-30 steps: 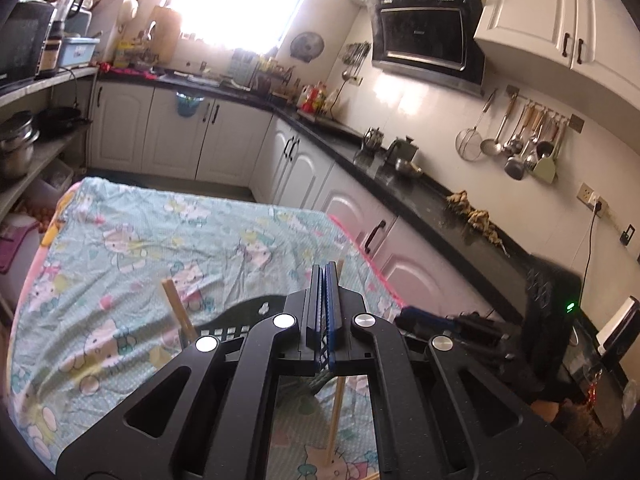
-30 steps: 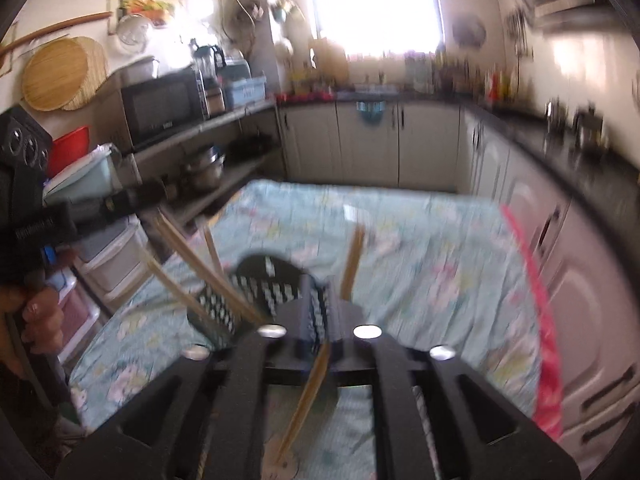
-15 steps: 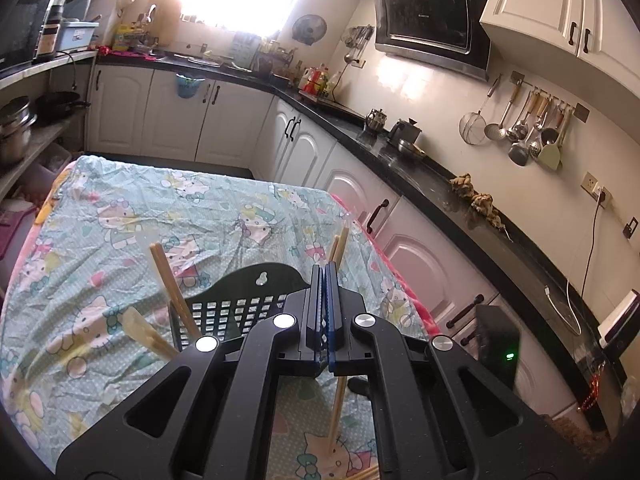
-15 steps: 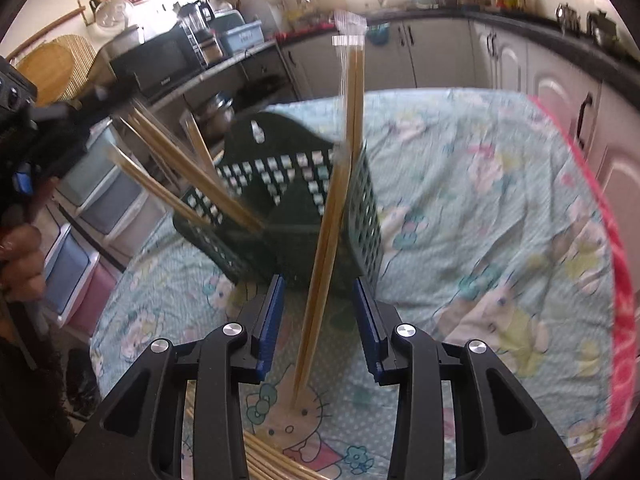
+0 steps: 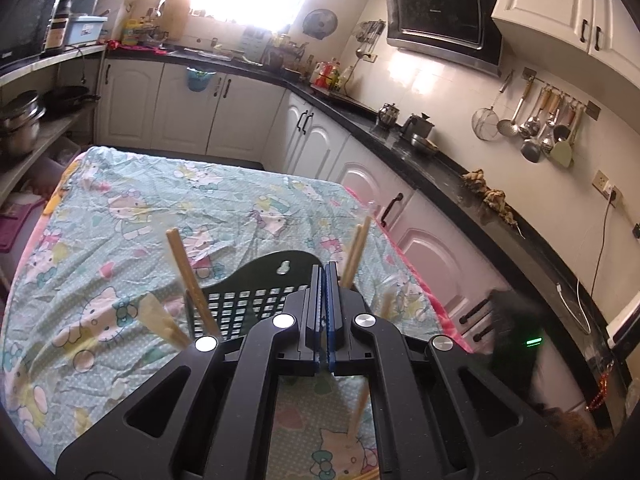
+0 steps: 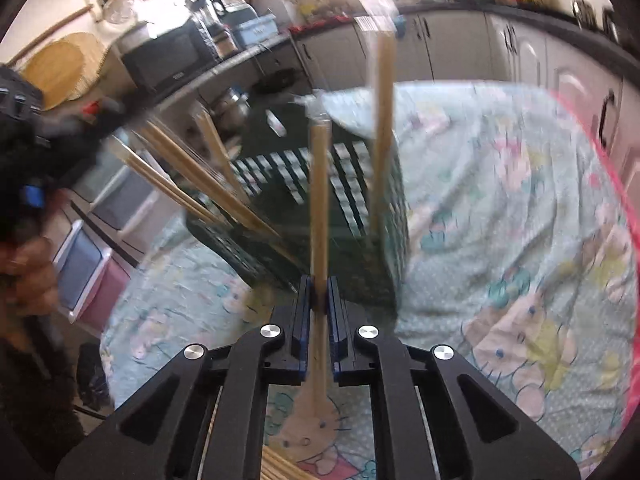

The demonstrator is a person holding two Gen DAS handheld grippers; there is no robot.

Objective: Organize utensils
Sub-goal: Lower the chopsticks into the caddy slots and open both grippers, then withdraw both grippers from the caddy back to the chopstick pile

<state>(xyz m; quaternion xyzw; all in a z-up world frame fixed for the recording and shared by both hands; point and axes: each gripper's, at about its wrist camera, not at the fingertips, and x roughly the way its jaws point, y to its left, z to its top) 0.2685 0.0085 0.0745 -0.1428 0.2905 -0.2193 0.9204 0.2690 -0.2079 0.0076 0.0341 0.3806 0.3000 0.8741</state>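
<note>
Left view: left hand-held gripper [image 5: 324, 308] is pressed together, empty, above the dark basket [image 5: 256, 300]. Right view: right hand-held gripper [image 6: 319, 300] is closing, a wooden spoon [image 6: 320, 208] pinched between its jaws; upright lifting before basket insertion is advised.

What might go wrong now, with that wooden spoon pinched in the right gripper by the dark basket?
1. The right gripper is closing on the spoon low on its handle, so the long upper end could swing or slip.
2. The basket sits on wrinkled cloth and already holds chopsticks leaning outward; a knock might tip it.
3. The view is blurred, so aim may be poor.
</note>
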